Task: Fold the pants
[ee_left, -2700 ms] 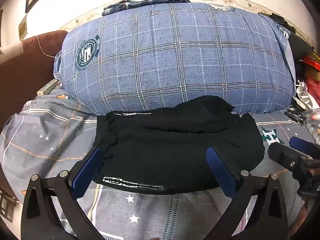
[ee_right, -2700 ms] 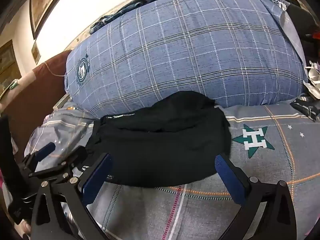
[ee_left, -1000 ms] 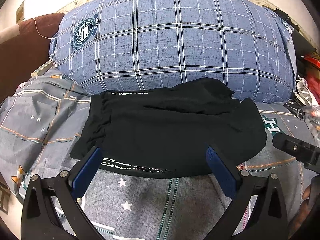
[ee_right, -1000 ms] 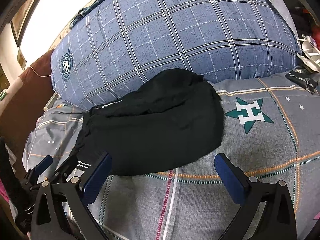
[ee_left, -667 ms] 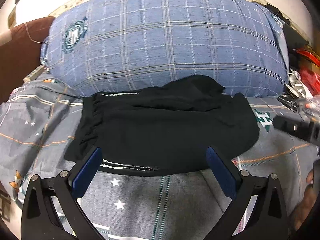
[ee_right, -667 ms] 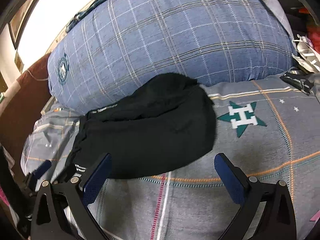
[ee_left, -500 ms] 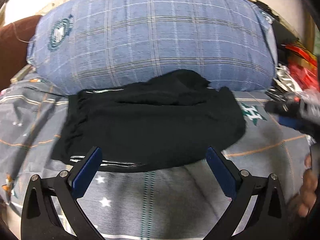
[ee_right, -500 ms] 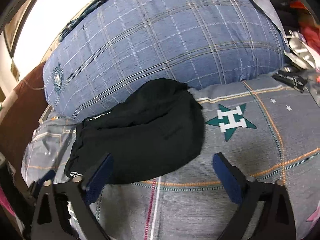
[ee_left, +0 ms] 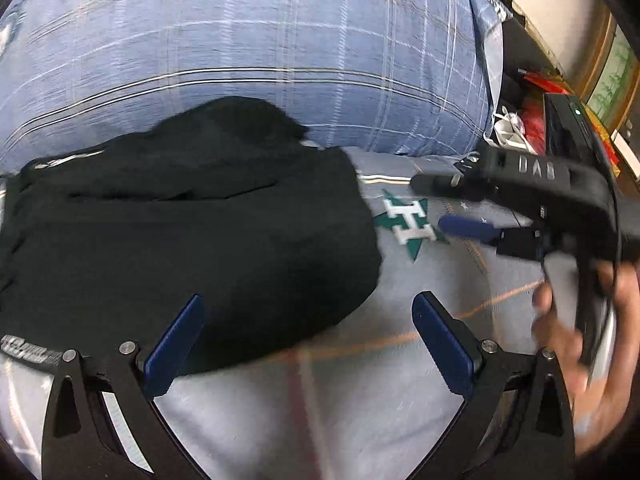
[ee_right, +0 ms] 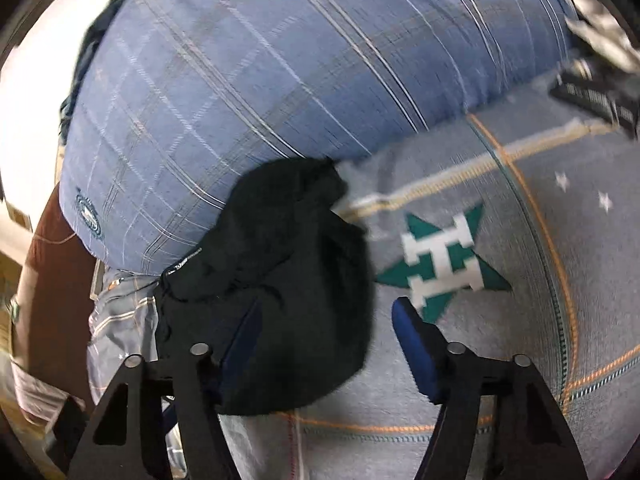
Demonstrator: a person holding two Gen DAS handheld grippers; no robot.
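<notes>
Grey starred bedding carries black pants, folded, lying against a blue plaid pillow. Left tongs stand open over the pants' near right corner, gripping nothing. Right tongs are closing with the pants' right edge between the pads, not yet pinched. A hand holds them.

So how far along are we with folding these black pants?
Done: the black pants already lie as a compact folded bundle on the grey bedsheet, against the blue plaid pillow. In hand: nothing gripped; left gripper is open, right gripper is closing over the bundle's right edge. Left: probably one more fold or a tidy-up.
</notes>
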